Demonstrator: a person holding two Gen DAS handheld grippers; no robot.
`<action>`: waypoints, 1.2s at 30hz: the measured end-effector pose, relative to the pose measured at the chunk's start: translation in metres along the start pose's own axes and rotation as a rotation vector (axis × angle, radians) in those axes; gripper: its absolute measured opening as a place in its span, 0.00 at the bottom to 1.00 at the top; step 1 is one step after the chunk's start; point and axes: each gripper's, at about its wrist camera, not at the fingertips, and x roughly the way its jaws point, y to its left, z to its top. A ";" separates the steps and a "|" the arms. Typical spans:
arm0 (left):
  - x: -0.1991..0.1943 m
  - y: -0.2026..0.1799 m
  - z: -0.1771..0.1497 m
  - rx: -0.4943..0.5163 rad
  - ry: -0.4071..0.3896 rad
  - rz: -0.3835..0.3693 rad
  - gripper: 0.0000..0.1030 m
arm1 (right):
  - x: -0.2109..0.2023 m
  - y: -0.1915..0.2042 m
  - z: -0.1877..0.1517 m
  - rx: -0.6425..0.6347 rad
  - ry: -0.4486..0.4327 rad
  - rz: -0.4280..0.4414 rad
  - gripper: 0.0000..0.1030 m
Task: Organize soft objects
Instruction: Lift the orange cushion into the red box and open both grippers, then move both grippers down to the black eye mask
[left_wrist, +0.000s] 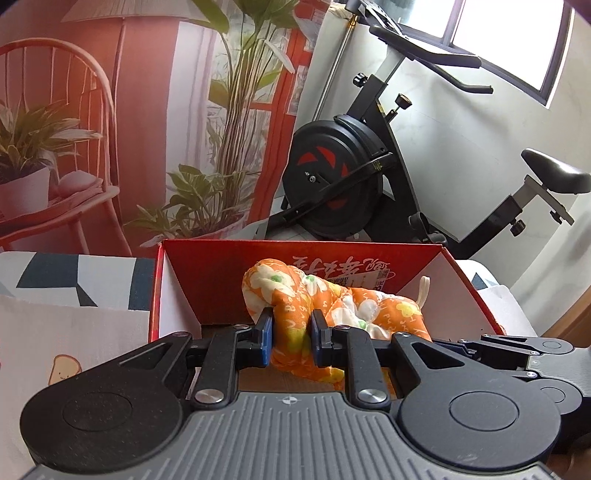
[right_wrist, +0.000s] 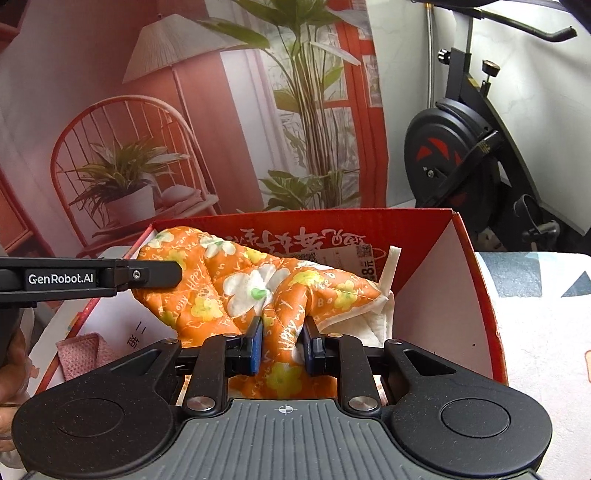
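Up close, the left gripper is clamping a fold of the orange floral oven mitt, its blue pads pressing the cloth from both sides. Alongside, the right gripper is pinching another fold of the same mitt, though whether its pads are gripping firmly is hard to judge. The mitt is sagging inside the red cardboard box, its white loop sticking up by the right wall. "GenRobot.AI" is showing on the left gripper's arm; white Chinese lettering is running upside down on the box's far wall. A pink cloth is lying left of the box. Beyond, an exercise bike is standing beside a printed backdrop.
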 end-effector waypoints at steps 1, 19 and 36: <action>0.001 0.000 -0.001 0.007 0.002 0.007 0.25 | 0.001 -0.002 -0.002 0.012 0.003 0.000 0.27; -0.082 -0.020 -0.031 0.093 -0.051 0.025 0.54 | -0.097 0.015 -0.039 -0.090 -0.110 0.010 0.37; -0.140 -0.003 -0.147 -0.078 -0.014 0.017 0.54 | -0.163 0.033 -0.162 -0.044 -0.161 -0.016 0.42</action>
